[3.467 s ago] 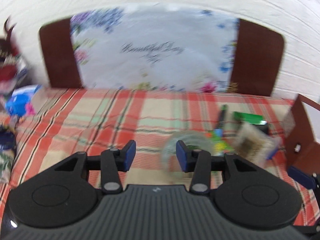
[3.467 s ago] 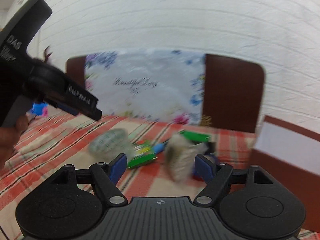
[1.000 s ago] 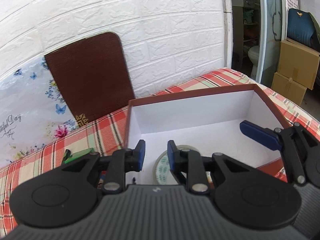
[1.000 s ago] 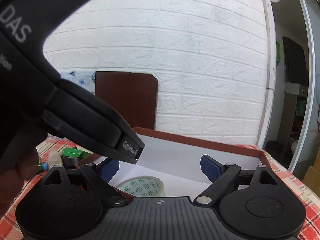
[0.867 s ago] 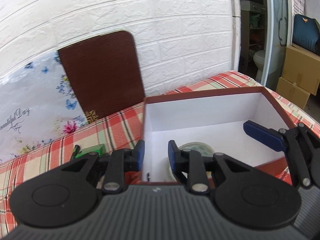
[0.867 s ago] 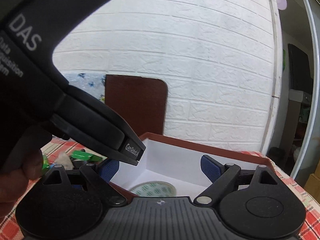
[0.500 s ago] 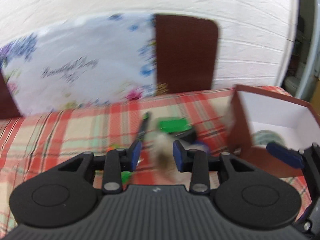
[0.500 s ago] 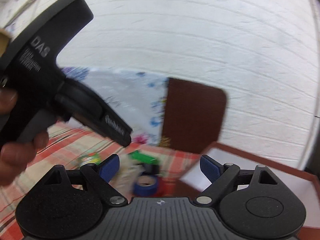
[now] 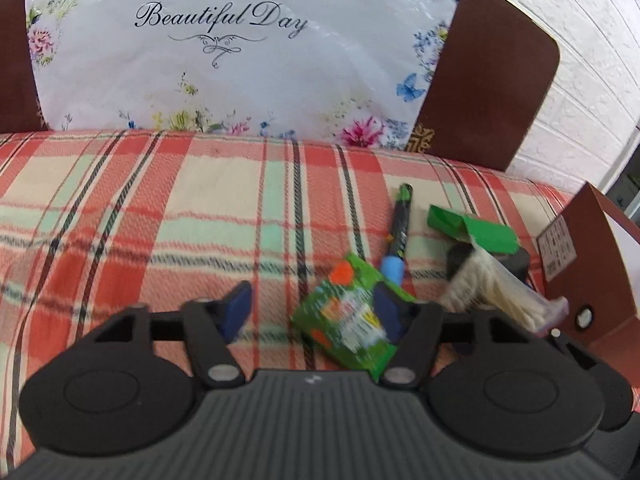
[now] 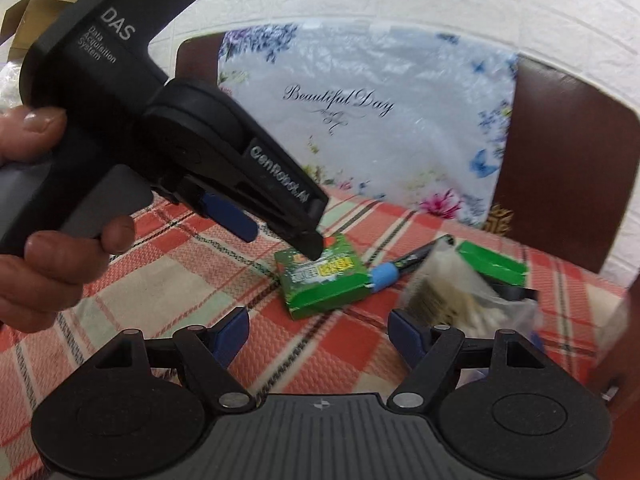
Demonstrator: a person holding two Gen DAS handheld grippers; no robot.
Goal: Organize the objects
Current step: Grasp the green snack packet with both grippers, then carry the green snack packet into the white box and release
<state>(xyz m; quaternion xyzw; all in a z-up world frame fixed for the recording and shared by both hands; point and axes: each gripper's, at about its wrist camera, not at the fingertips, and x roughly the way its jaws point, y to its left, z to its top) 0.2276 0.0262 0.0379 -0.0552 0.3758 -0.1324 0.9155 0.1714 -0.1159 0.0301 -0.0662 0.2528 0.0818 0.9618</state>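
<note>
Left wrist view: left gripper point(image 9: 310, 312) spread wide, jaws just opened further, nothing pinched; its right pad overlaps the near corner of a green packet point(image 9: 346, 314) lying flat on the plaid cloth point(image 9: 120, 216), long axis running diagonally from near right to far left. The wide stance fits an approach to take that packet across its width, by judgement. Beyond it, a marker pen point(image 9: 400, 232), long axis nearly straight away from the camera, blue cap at the near end, green tip pointing to the floral panel point(image 9: 240, 60). To its right, a green box point(image 9: 472, 230) on a dark item, and a clear bag of pale sticks point(image 9: 496, 292), possibly toothpicks, though blur leaves that unsure. Brown storage box point(image 9: 588, 264) at the right edge, the likely destination, so the loose items sit clustered just beside it. Right wrist view: right gripper point(image 10: 318, 338) also apart, jaws just narrowed somewhat, nothing between them but cloth. Left gripper point(image 10: 276, 228), held by the person's hand point(image 10: 52, 240), hangs over the green packet point(image 10: 324, 280), lower finger tip at its far edge; contact cannot be told. The packet's long axis here lies roughly left to right. Marker pen point(image 10: 404, 264) just beside the packet's right end, blue cap toward it. Bag of sticks point(image 10: 452, 296) is blurred, nearest the right gripper's right finger, its probable target.
</note>
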